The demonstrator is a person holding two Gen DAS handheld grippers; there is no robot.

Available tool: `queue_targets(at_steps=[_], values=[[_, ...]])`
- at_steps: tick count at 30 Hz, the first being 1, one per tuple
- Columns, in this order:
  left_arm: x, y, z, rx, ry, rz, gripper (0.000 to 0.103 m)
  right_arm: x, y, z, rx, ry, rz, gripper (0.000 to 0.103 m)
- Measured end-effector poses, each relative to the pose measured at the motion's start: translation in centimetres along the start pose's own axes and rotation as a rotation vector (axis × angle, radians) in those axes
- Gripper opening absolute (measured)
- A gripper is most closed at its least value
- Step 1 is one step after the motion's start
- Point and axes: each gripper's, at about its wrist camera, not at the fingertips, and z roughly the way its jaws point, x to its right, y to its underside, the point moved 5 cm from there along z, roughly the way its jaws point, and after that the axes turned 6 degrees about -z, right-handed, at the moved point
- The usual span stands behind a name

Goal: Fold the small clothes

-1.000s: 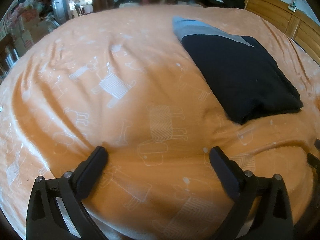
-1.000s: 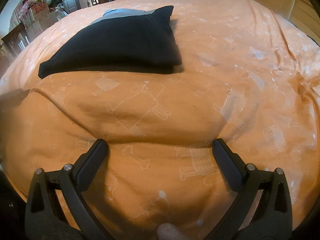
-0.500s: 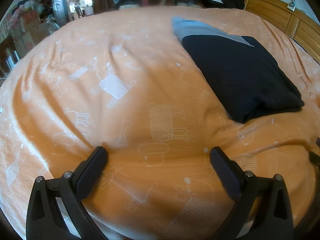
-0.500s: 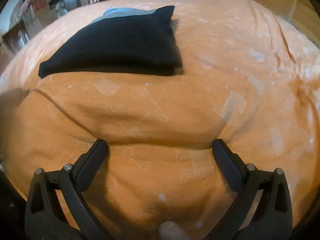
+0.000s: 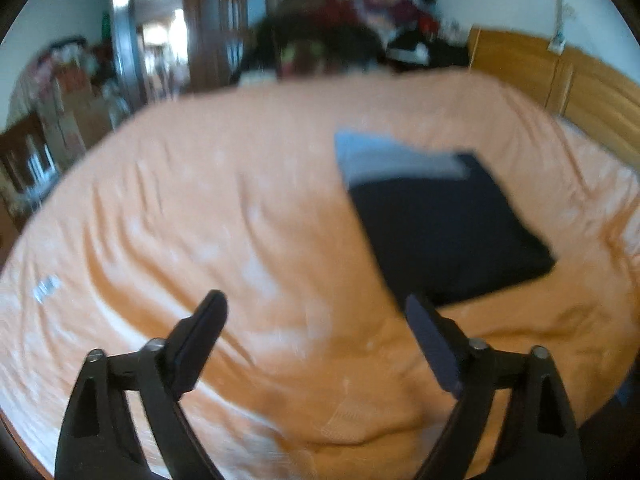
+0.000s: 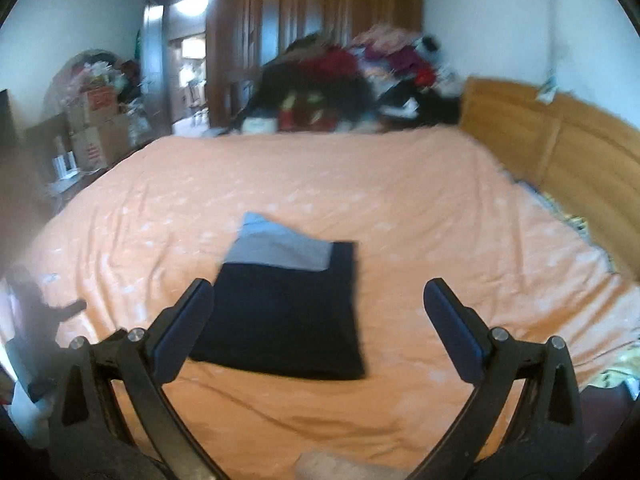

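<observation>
Both views are motion-blurred. The left hand-held gripper (image 5: pixel 316 322) is spread wide with nothing between its fingers, above the orange bedspread (image 5: pixel 240 220). The right hand-held gripper (image 6: pixel 318 304) is likewise spread wide and holds nothing.

The folded garment (image 6: pixel 280 320), dark navy with a grey band (image 6: pixel 280 246) at its far end, lies flat on the bedspread, near the middle of the bed. In the right wrist view it sits between the fingers, closer to the left one. In the left wrist view the garment (image 5: pixel 448 236) lies ahead and to the right.

A wooden headboard (image 6: pixel 560 152) borders the bed on the right. A pile of clothes (image 6: pixel 344 84) sits beyond the far edge.
</observation>
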Motion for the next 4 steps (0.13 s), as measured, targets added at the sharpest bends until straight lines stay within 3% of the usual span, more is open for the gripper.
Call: queue_targets(at_steps=[4], values=[[0.6, -2.0, -3.5, 0.055, 0.040, 0.019, 0.097, -0.3, 0.5, 3.0, -0.082, -0.015, 0.055, 0.100]])
